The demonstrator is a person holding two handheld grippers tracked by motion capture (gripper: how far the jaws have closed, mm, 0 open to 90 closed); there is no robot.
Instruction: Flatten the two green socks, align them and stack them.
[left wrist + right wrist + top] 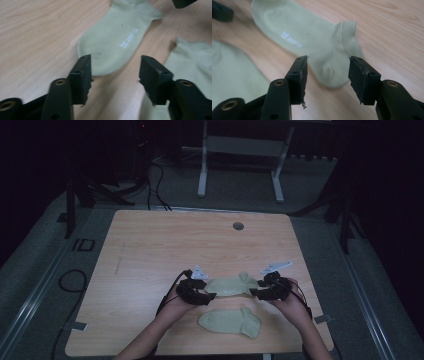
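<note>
Light wooden tabletop (150, 250) carries two pale green ankle socks. Far pale green sock (231, 285) lies flat, stretched between the two grippers; white printed lettering shows on its sole in both gripper views. Near pale green sock (231, 322) lies flat just on the person's side of the far sock, apart from it.

Left black two-jaw gripper (206, 296) sits at the far sock's toe end, jaws spread, nothing pinched; in the left gripper view the toe tip (105, 67) lies between and just ahead of the jaws.

Right black two-jaw gripper (256, 293) sits at the far sock's heel and cuff end, jaws spread, empty; the heel (329, 72) lies between them.

Whether the jaws touch the sock cannot be told.

Small round grey grommet (238, 226) sits well beyond the far sock, near the tabletop's far edge.
</note>
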